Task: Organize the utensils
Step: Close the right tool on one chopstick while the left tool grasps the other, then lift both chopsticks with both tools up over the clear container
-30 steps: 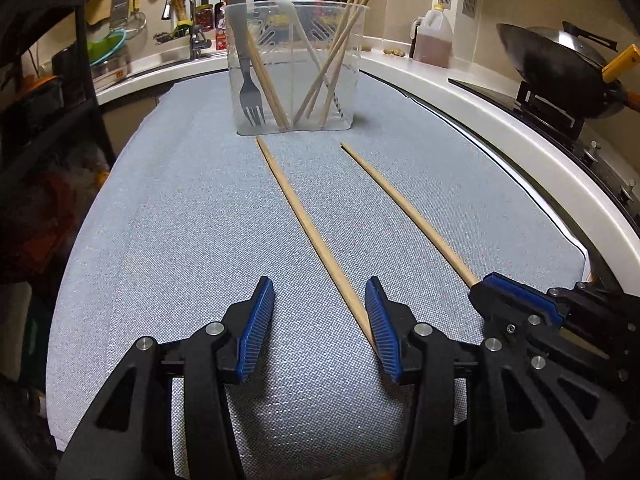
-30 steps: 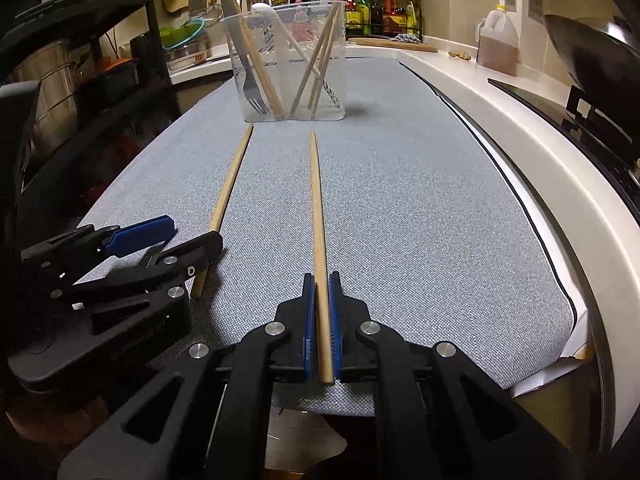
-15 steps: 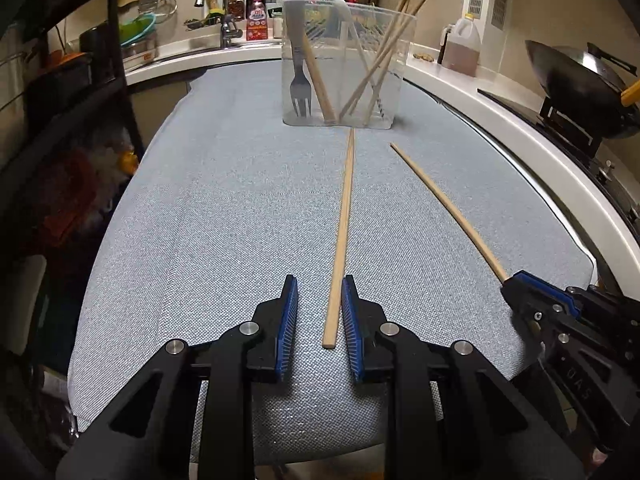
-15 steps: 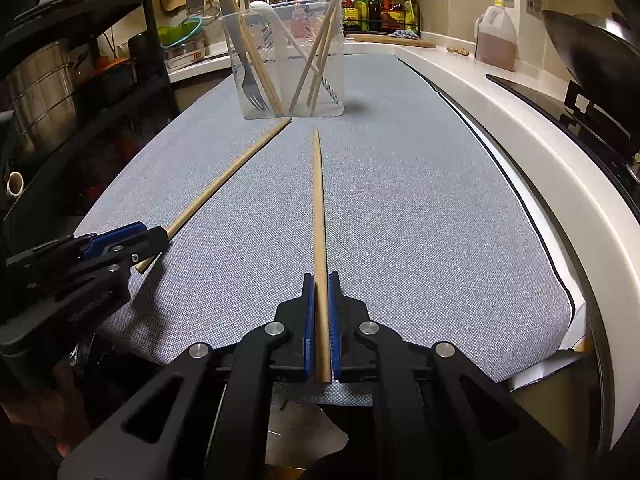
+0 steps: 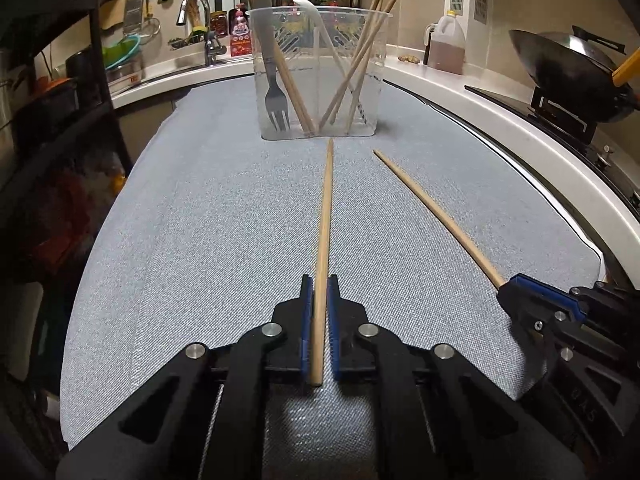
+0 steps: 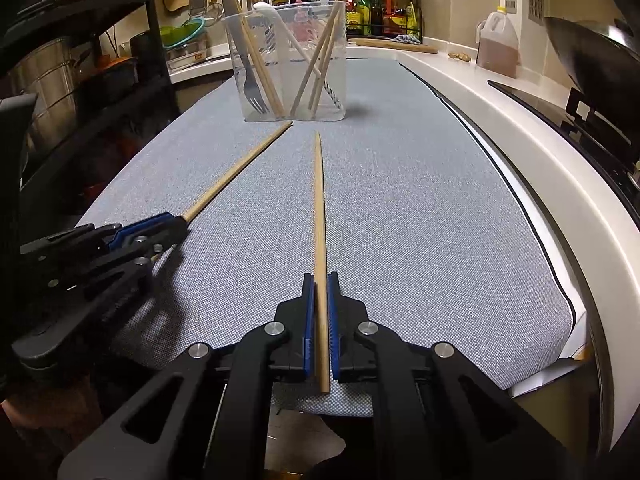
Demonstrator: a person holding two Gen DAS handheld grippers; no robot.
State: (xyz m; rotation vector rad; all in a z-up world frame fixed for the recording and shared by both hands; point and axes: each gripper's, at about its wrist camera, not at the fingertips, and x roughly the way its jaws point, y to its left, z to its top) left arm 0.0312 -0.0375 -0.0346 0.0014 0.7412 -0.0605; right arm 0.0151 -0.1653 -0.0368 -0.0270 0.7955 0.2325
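Two wooden chopsticks lie side by side on the grey mat (image 5: 192,232), tips toward a clear plastic container (image 5: 320,76) that holds a fork, a white spoon and several chopsticks. In the left wrist view my left gripper (image 5: 319,292) is closing its blue pads on the near end of the left chopstick (image 5: 325,216). My right gripper (image 6: 319,292) is shut on the near end of the right chopstick (image 6: 319,200). Each gripper also shows in the other's view: the right gripper (image 5: 516,284) at the right edge, the left gripper (image 6: 176,224) at the left.
A white counter edge (image 5: 540,148) curves along the mat's right side, with a wok (image 5: 568,68) on the stove and an oil jug (image 5: 446,44) behind. A dark metal rack (image 5: 60,100) stands to the left. A sink and faucet (image 5: 200,20) are at the back.
My left gripper's jaws went from wide apart to closed around the left chopstick, which swung to line up between them. The right gripper kept its grip and stayed put.
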